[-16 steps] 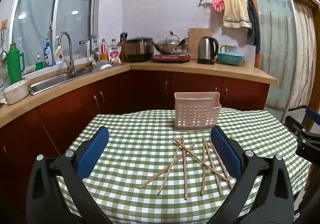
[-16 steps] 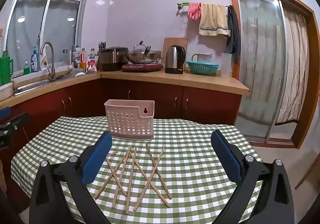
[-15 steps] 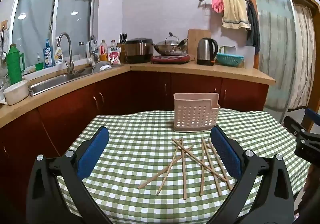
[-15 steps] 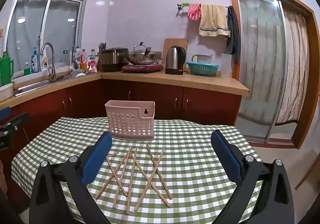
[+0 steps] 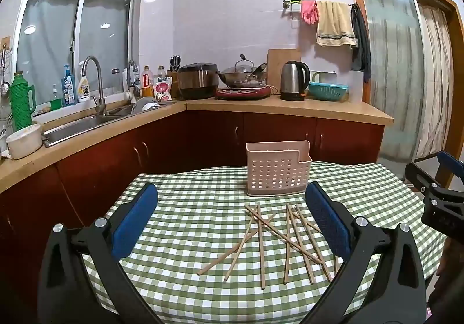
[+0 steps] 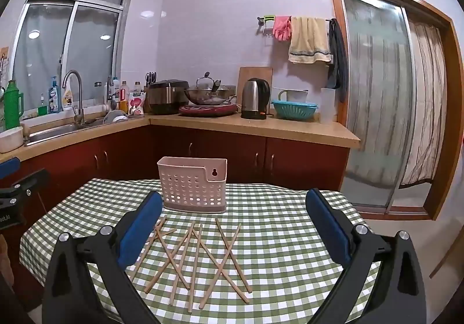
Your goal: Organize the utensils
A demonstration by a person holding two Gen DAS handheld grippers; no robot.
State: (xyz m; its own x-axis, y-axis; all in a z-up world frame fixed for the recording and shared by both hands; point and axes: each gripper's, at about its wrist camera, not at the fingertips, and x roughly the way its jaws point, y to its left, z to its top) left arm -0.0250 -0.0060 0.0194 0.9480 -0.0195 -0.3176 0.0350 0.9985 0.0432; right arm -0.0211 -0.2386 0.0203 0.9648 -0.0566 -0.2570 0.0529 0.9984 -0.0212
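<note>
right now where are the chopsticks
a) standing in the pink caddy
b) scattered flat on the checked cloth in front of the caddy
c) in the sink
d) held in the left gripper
b: the chopsticks lie loose and crossed on the cloth, on the near side of the caddy; both the left gripper and the right gripper are open and hold nothing.

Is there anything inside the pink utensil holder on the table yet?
No utensil rises above the pink holder's rim, and its holes show none. Its floor is hidden by the walls. The chopsticks lie loose on the tablecloth.
</note>
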